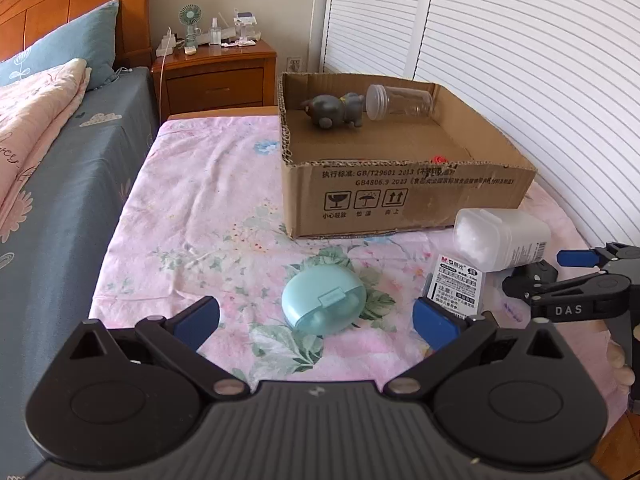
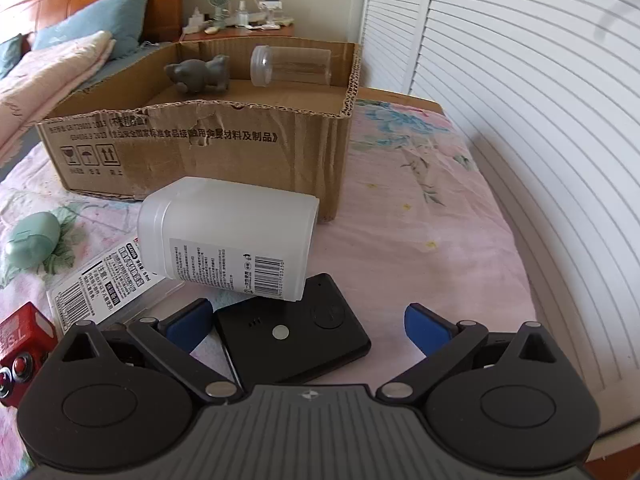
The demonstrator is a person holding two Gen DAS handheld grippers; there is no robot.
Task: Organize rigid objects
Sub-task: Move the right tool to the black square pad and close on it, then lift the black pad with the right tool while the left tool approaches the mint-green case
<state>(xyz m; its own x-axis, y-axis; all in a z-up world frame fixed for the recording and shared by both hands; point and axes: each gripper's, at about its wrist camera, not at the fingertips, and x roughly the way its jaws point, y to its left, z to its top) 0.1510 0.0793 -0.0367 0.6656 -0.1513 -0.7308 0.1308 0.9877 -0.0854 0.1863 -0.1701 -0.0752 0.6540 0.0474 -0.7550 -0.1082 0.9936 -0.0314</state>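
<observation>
Sorting stalled mid-table: both tools unloaded, five pieces outside the carton

Leftmost, your left gripper hangs low over the floral cloth, jaws spread wide and holding nothing; the teal oval case sits square between its fingertips, so you look lined up to take that one first; nothing touches it yet.

Centre: cardboard box stands open-topped on the far half of the cloth, evidently the collecting bin; the grey animal figure and the clear jar lie on their sides against its back wall, already stowed.

Right of the case, the printed blister pack lies flat; the frosted white container rests tipped on its side, partly on that pack and partly on the black flat device, just in front of the box wall.

Your right gripper is likewise released and empty, fingers straddling the black device; the container overlapping its far corner may slide if you lift the device first.

A red item shows at the right view's left edge; too cropped to identify.
</observation>
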